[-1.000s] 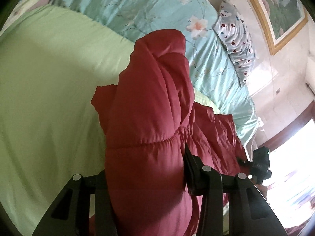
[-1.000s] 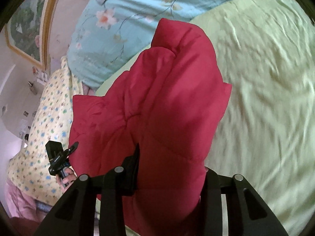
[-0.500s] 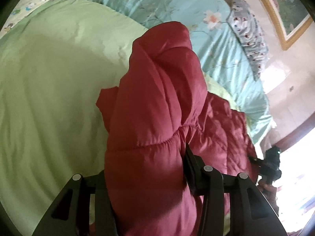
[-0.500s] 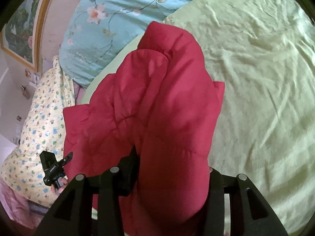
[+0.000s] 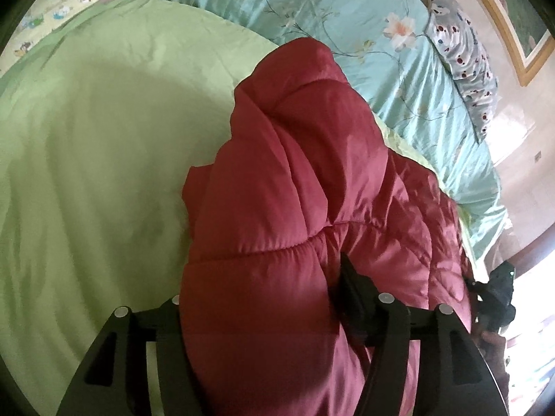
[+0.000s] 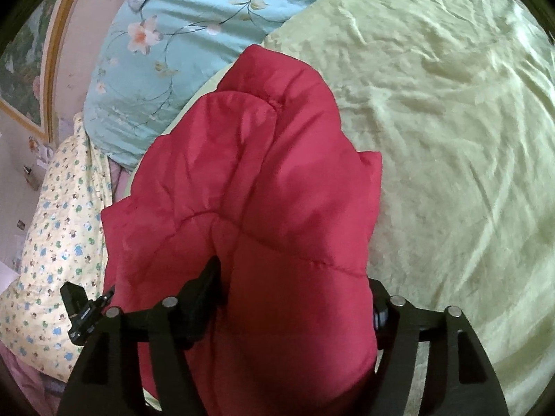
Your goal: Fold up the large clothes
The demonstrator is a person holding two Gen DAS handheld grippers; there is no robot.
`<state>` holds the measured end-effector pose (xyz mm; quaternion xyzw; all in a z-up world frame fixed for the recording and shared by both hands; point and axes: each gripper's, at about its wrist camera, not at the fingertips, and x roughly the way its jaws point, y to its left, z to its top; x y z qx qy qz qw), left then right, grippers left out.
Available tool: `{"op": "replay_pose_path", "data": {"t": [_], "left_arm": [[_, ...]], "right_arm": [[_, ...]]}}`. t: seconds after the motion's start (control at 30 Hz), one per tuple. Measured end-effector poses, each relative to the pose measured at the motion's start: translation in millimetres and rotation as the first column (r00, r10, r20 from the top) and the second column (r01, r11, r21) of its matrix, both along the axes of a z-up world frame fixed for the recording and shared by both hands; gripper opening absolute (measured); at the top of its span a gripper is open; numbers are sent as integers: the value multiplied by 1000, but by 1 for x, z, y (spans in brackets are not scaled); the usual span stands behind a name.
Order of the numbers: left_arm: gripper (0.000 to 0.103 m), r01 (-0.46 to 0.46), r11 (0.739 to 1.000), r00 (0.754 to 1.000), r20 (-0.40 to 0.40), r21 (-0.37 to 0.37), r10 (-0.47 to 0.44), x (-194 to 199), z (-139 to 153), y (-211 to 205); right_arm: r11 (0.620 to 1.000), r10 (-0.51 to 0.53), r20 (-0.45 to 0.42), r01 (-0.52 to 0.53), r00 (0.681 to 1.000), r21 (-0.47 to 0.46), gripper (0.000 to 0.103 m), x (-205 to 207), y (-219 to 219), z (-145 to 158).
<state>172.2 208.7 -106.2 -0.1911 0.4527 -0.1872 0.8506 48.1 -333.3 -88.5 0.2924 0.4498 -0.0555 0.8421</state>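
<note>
A puffy red quilted jacket (image 5: 298, 180) lies bunched on a light green bedspread (image 5: 97, 159). My left gripper (image 5: 260, 277) has a thick fold of it between its fingers. Its jaws are opening, and the padding still bulges against both fingers. In the right wrist view the same jacket (image 6: 263, 173) fills my right gripper (image 6: 295, 277). Those jaws are opening too, with one finger (image 6: 208, 277) sunk in a fold. Each view shows the other gripper small at the jacket's far side: the right gripper (image 5: 499, 291) and the left gripper (image 6: 83, 308).
A turquoise floral quilt (image 5: 347, 17) lies beyond the green bedspread (image 6: 451, 138). A spotted pillow (image 5: 461, 55) leans by the wall under a framed picture (image 5: 513, 24). A yellow patterned blanket (image 6: 52, 225) lies at the left of the right wrist view.
Both grippers' jaws have spread wider around the jacket. Both hands have sunk toward the bed and tipped further down, so the jacket sits lower and flatter on the green bedspread.
</note>
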Motion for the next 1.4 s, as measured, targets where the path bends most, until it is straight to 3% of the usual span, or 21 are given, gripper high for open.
{"op": "replay_pose_path", "data": {"t": [0.3,0.37,0.63,0.83,1.03,1.2,1.4], "left_arm": [[74,-12,999,1000,16,38,12,-15,20,1],[83,-31,997,999,32,67,29,-23,29,4],[84,-71,996,994,84,59,66,-51,57,22],[84,-49,995,993,114,92,38,-72,70,14],[84,27,991,989,139,133,-46,-91,84,-10],[84,89,984,982,153,153,-112,-100,91,-30],[85,131,971,977,141,202,-161,-108,87,-54]], "right_arm": [[1000,-20,-4,20,1000,-3,76,-4,-1,-1],[1000,-28,-3,28,1000,6,79,-4,-2,-2],[996,-86,0,86,996,17,86,-14,-3,8],[986,-131,23,132,991,-105,86,-29,5,31],[952,-172,81,186,982,-243,87,-47,15,62],[938,-109,118,141,987,-317,87,-52,41,83],[919,-6,97,44,995,-393,87,-46,86,87]]}}
